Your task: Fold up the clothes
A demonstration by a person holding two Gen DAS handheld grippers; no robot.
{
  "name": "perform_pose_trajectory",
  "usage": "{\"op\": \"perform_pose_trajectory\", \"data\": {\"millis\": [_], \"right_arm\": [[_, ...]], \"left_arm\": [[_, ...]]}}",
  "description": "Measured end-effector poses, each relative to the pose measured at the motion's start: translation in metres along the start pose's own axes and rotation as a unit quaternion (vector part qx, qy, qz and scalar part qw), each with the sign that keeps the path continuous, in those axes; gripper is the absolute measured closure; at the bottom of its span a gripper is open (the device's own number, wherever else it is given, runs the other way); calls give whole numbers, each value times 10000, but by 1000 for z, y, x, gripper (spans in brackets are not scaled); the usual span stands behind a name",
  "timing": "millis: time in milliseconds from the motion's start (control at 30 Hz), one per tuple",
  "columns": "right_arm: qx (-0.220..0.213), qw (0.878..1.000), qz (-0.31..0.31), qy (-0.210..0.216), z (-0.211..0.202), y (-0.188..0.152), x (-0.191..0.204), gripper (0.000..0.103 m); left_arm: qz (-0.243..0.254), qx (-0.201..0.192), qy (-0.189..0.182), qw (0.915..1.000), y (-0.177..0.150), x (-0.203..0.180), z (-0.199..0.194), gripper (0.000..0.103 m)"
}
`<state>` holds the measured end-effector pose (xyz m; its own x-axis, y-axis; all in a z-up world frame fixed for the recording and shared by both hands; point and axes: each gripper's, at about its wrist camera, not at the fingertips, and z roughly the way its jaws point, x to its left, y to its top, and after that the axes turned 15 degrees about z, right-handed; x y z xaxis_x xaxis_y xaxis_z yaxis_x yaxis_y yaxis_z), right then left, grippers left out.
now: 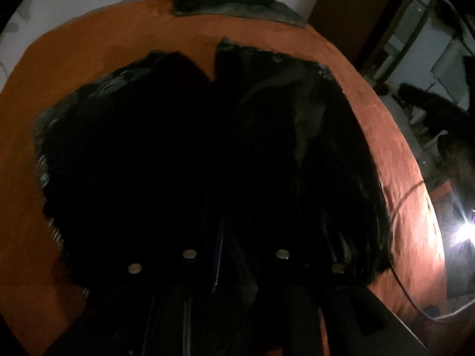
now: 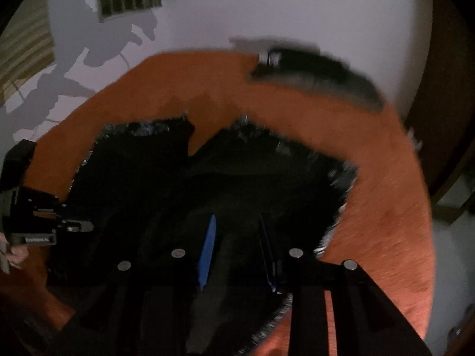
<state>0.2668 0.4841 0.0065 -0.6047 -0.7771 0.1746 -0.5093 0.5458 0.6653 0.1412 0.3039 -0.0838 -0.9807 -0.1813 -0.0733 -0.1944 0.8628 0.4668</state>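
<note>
Black garment lies spread on the orange surface, filling the centre and lower frame, two legs or panels pointing to the upper frame, long axis bottom to top. Right gripper stands parted, nothing pinched. Left gripper, lower left, appears empty; its jaw state cannot be told in this dim view. Advice: grip both near corners evenly before folding. A folded dark item sits upper right.

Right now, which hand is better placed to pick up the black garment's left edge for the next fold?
Left, probably: the left gripper hangs right at the black garment's left edge; the right gripper hovers over its middle, farther from that edge.
</note>
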Motion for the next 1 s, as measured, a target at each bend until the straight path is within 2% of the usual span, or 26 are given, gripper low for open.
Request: {"op": "perform_pose_trajectory", "data": {"millis": [67, 100, 200, 267, 333, 367, 433, 467, 533, 667, 700, 767, 833, 900, 1000], "right_arm": [[-228, 9995, -47, -213, -19, -7, 0, 62], [-393, 9987, -35, -330, -27, -12, -1, 60], [-861, 9955, -196, -359, -44, -25, -4, 58], [-1134, 9935, -116, -57, -56, -28, -7, 58], [-1144, 9914, 334, 546, -62, -24, -14, 53], [-1093, 9866, 740, 955, -64, -24, -20, 47], [-817, 9731, 1464, 1579, -56, -23, -28, 42], [-580, 9689, 1698, 1705, -49, -23, -28, 42], [-76, 9636, 2043, 1722, -31, -26, -25, 42], [927, 9482, 2415, 1844, 3, -56, -2, 42], [1167, 9481, 2358, 1784, 10, -69, 8, 42], [1488, 9522, 2131, 1604, 20, -91, 25, 42], [1764, 9606, 1705, 1311, 29, -114, 42, 42], [1845, 9701, 1247, 968, 33, -130, 53, 42], [1803, 9784, 785, 630, 37, -151, 57, 42]], "left_arm": [[-32, -24, 14, 10000, -13, 1, -15, 79], [-20, -69, 82, 9999, -19, 3, -22, 74], [-42, -149, 349, 9993, -34, 5, -33, 67], [-188, -128, 376, 9990, -45, 7, -37, 66], [-318, -120, 326, 9989, -56, 9, -41, 66], [-350, -104, 384, 9986, -61, 9, -41, 66], [-460, -59, 408, 9981, -68, 6, -37, 65], [-545, -39, 401, 9977, -71, 5, -35, 65], [-738, -28, 310, 9968, -78, 1, -30, 65], [-855, -100, -192, 9961, -94, -18, -29, 65], [-826, -83, -310, 9961, -99, -21, -27, 65], [-830, 92, -309, 9960, -117, -25, -20, 65], [-906, 279, -304, 9950, -133, -23, -14, 65], [-1030, 401, -285, 9935, -147, -19, -9, 65], [-1152, 353, -317, 9922, -158, -15, -7, 65]]}}
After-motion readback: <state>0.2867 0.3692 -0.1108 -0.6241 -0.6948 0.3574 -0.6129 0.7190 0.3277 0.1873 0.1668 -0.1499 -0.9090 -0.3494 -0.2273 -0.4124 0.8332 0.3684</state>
